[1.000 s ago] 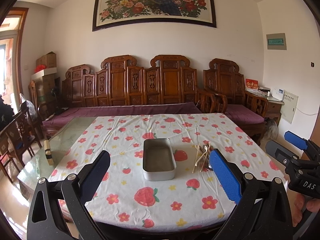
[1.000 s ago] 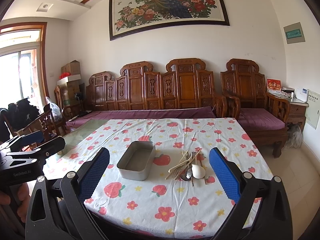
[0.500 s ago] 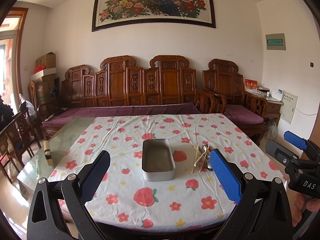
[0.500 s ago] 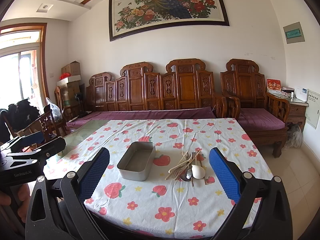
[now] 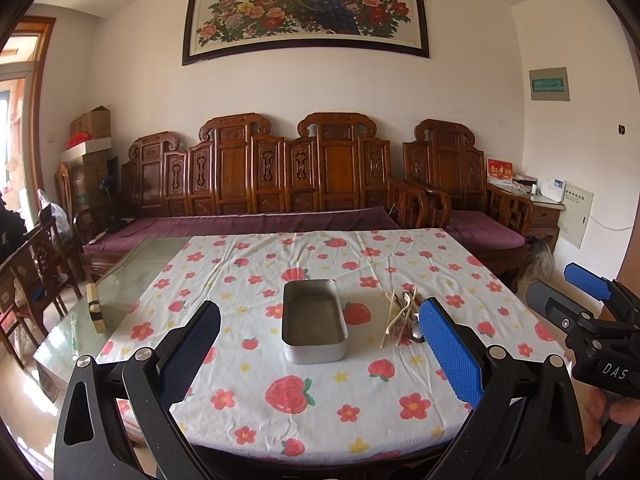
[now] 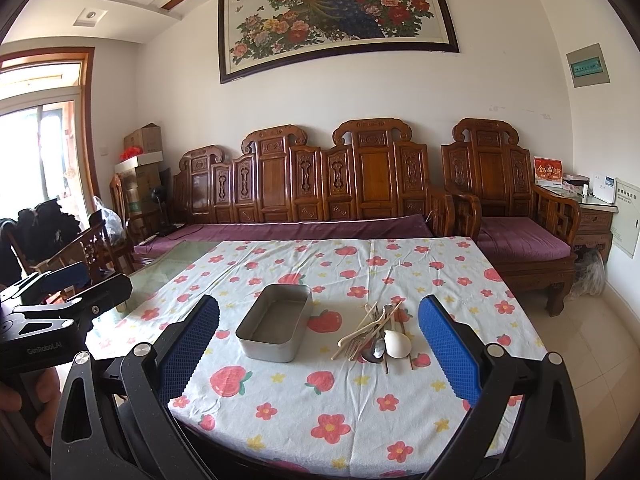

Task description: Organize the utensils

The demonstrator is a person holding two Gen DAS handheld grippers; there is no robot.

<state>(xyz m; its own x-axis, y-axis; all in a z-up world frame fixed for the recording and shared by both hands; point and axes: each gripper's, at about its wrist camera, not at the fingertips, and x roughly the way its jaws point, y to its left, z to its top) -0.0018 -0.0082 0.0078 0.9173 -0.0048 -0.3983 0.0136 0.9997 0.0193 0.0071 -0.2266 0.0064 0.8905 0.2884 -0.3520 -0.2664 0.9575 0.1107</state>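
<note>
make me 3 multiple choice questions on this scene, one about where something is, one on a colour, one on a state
1. Where does the utensil pile lie?
A. inside the tin
B. on the cloth, right of the tin
C. on the sofa

2. What colour are the gripper pads?
A. blue
B. red
C. green

3. How is the tin?
A. lidded
B. full of utensils
C. open and empty

Answers:
1. B, the pile rests on the cloth beside the tin.
2. A, both the left gripper and right gripper have blue pads.
3. C, its bare floor shows.
</note>
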